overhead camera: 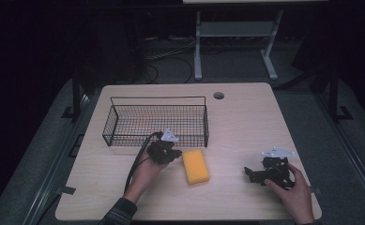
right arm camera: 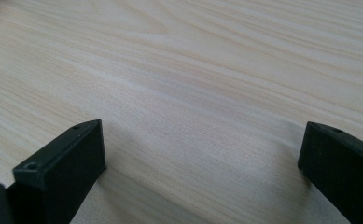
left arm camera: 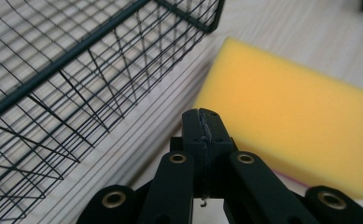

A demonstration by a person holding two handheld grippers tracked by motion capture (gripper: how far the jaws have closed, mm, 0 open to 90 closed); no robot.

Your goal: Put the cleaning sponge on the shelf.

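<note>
Two grippers: one in each of the person's hands, both low over the tabletop [overhead camera: 246,117].
Left gripper [overhead camera: 171,152]: held by the left hand [overhead camera: 145,171] near the middle of the tabletop, just in front of the basket and just left of the sponge; a grey three-cornered plate sits on top and a black cable trails back toward the person.
Left jaws: pressed together with nothing between them, seen clearly in the left gripper view [left arm camera: 201,133], where they point toward the sponge's near edge.
Right gripper [overhead camera: 253,174]: held by the right hand [overhead camera: 295,192] at the right front of the tabletop, well apart from the sponge, its jaws pointing left.
Right jaws: spread wide, one at each side of the right gripper view [right arm camera: 202,158], with bare pale wood between them and nothing gripped.
Sponge [overhead camera: 195,166]: yellow, rectangular, lying flat on the tabletop between the two grippers, near the basket's front right corner; in the left gripper view [left arm camera: 291,126] a thin purple line shows along its lower edge.
Basket [overhead camera: 119,124]: black wire, rectangular, standing on the left rear part of the tabletop; its mesh floor looks bare.
Tabletop: light wood grain, with a round grommet hole [overhead camera: 218,95] near the far edge.
Beyond the tabletop: dark floor with cables and a grey metal stand [overhead camera: 198,51].
</note>
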